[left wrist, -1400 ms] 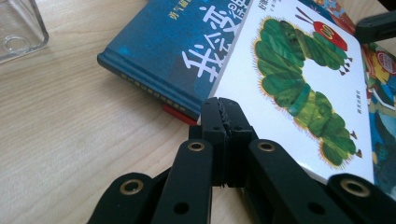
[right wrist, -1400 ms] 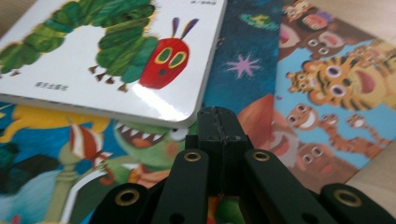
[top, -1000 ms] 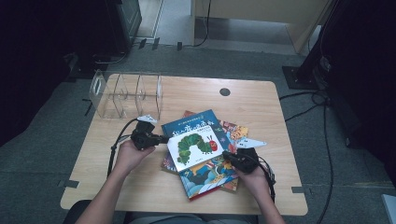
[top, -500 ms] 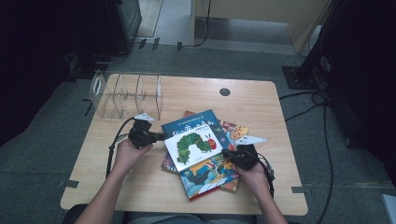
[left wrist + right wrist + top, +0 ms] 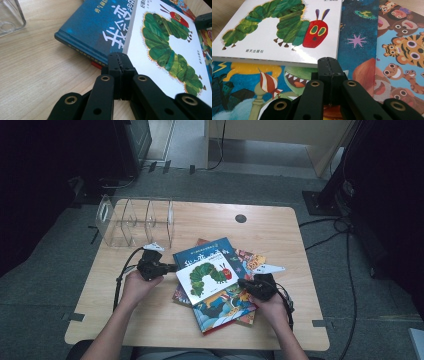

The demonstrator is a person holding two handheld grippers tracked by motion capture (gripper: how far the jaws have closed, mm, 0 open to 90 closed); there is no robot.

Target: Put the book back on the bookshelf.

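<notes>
White picture book with a green caterpillar on its cover (image 5: 209, 276) is lying flat on top of a spread pile of books, directly between the two grippers. Left gripper (image 5: 119, 65) is resting with its jaws pressed fully together, gripping nothing, its tips sitting just at the near left edge of the white book, where that cover is overlapping a dark blue hardcover book with white lettering (image 5: 100, 27). A clear plastic divided rack (image 5: 135, 220) is standing beyond this gripper, well apart from it. Right gripper (image 5: 329, 65) is likewise sitting with its jaws closed flat against each other and empty, its tips just below the white book's edge, hovering over a colourful illustrated book with a blue night scene (image 5: 244, 82). A book with cartoon animal faces (image 5: 402, 50) is lying to that gripper's right.
</notes>
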